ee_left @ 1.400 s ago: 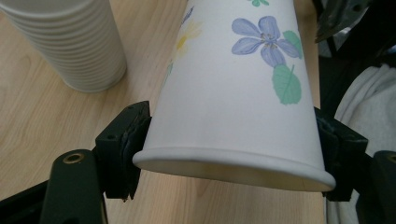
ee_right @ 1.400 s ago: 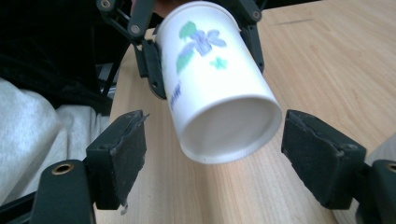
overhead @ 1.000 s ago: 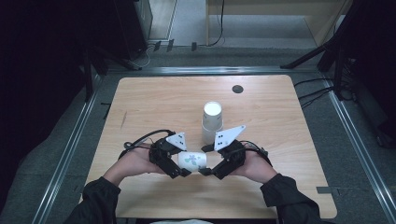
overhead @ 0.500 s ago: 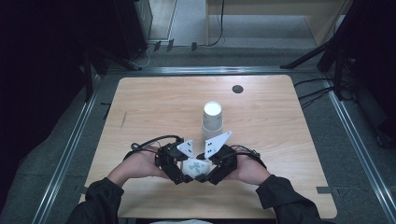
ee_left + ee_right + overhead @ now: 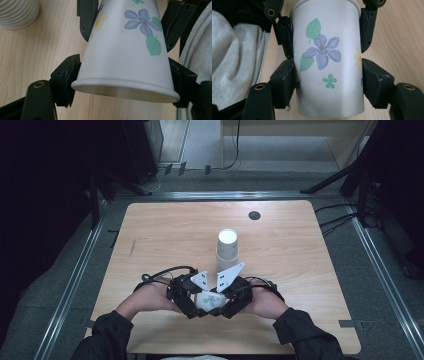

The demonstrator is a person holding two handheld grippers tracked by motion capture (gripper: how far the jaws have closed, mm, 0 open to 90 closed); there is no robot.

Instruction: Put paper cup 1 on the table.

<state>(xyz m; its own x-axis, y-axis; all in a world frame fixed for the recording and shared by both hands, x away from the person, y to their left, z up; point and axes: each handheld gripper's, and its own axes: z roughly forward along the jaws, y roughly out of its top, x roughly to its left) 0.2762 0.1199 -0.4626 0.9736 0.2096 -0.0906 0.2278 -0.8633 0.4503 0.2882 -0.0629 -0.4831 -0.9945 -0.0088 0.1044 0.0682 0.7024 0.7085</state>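
Pale wood forms the table (image 5: 160,230) seen in the high view, where a flowered paper cup (image 5: 209,300) is held on its side near the table's front edge, between the left gripper (image 5: 197,307) and the right gripper (image 5: 220,309). Farther back, a stack of ribbed white cups (image 5: 227,249) stands upright, and a small dark round mark (image 5: 254,215) is seen near the far edge.

In the left gripper view, the flowered paper cup (image 5: 125,50) is pinched at its rim end by the left gripper (image 5: 122,80), the pads pressed against both sides of the wall. The other gripper's jaws are seen farther up the cup, and the stack of ribbed white cups (image 5: 18,12) sits at the upper left.

In the right gripper view, the flowered paper cup (image 5: 328,62) is clamped near its base by the right gripper (image 5: 328,82), whose jaws have just been closing onto it. A grey-white cloth (image 5: 234,55) lies at the left.
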